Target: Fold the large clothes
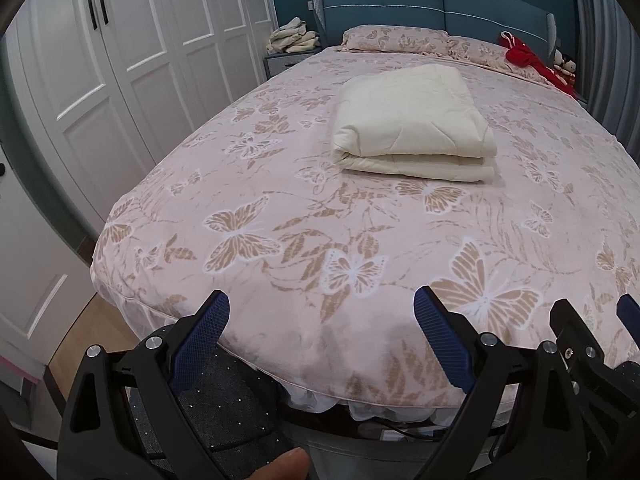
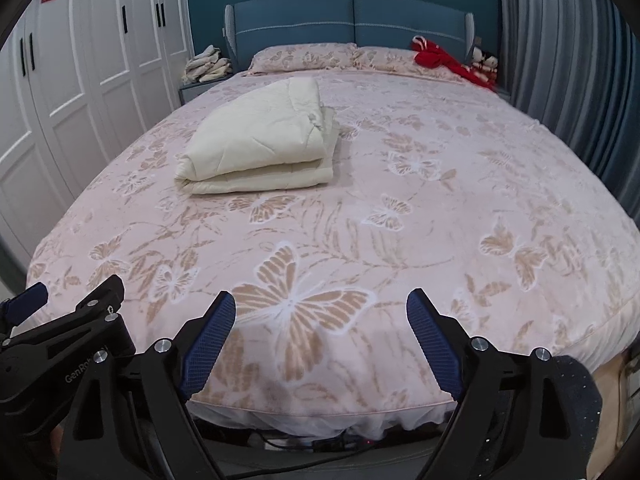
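Fingers of the left gripper (image 1: 322, 308) and right gripper (image 2: 321, 307) spread wide, empty, at lower frame over the pink butterfly-print bed (image 2: 460, 216). Mid-frame lies the cream quilted blanket (image 1: 412, 124), apparently already folded; remaining work looks like tidying.

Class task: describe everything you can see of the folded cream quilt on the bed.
The cream quilt is a thick, padded, stitched cloth, folded into a neat rectangular stack of several layers with rounded fold edges facing the cameras. It lies flat on the pink butterfly-print bedspread, mid-bed, short of the pillows. Nothing else touches it; neither gripper is near it.
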